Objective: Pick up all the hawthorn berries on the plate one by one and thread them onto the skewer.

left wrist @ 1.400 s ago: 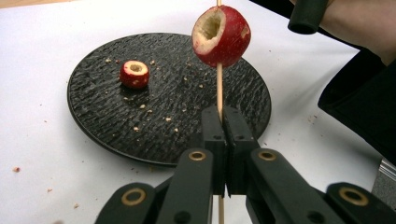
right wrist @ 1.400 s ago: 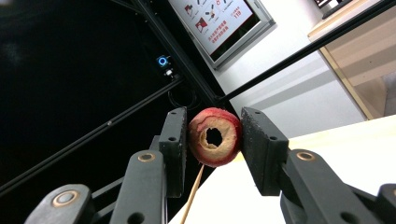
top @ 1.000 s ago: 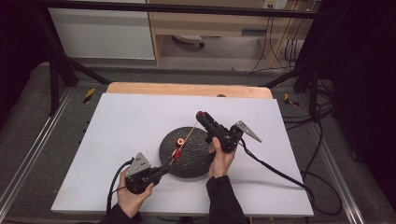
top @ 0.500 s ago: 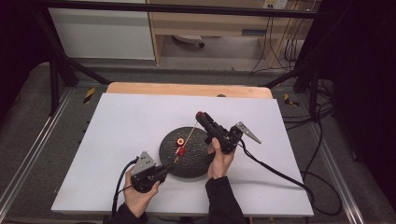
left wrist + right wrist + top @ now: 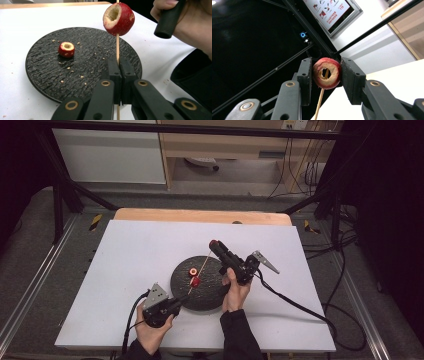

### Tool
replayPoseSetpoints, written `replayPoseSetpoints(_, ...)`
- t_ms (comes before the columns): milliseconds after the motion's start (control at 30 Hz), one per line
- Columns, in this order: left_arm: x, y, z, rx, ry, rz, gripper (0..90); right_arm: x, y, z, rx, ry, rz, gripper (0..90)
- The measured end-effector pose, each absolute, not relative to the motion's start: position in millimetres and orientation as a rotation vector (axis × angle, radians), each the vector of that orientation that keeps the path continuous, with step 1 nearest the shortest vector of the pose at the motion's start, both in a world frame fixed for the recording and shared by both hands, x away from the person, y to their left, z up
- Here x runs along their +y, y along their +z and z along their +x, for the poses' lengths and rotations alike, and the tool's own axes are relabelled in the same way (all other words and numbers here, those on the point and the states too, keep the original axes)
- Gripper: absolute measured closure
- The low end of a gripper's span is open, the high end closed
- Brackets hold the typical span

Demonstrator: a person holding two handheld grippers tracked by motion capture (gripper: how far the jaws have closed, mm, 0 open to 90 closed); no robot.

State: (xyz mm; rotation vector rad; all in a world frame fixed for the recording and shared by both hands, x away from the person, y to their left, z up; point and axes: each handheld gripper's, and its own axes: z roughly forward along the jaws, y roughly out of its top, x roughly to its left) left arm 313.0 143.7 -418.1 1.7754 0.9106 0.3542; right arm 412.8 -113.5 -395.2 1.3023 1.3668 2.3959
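A dark round plate (image 5: 210, 295) lies mid-table. My left gripper (image 5: 180, 303) (image 5: 120, 67), at the plate's near-left rim, is shut on a thin wooden skewer (image 5: 202, 268) (image 5: 117, 47). One hollowed red fruit (image 5: 195, 281) (image 5: 120, 20) is threaded on the skewer. A second red fruit (image 5: 192, 270) (image 5: 66, 49) sits loose on the plate, left of the stick. Over the plate's far right edge, my right gripper (image 5: 216, 245) (image 5: 325, 72) is shut on a third cored red fruit (image 5: 213, 243) (image 5: 331, 80). The skewer (image 5: 320, 101) shows through its hole.
Crumbs dot the plate (image 5: 45, 65). The white tabletop (image 5: 130, 250) spreads wide on all sides of it. A hand (image 5: 190, 27) holds the right gripper's black handle close to the threaded fruit. Cables (image 5: 295, 305) trail off to the right.
My left gripper with the skewer has shifted slightly right, toward the plate. The right gripper has kept still with its fruit.
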Motion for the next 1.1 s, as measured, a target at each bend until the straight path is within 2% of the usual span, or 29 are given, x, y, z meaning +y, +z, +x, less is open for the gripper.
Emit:
replayPoseSetpoints(633,124.2,-416.0,311.6,0.974,0.305,1.700,89.0,-112.9,-395.2,414.5,1.299,2.401,1.325,63.5)
replayPoseSetpoints(1100,121.9,-400.9,337.5,0.984,0.295,1.701,89.0,-105.3,-406.3,406.1,1.425,2.365,1.324,63.4)
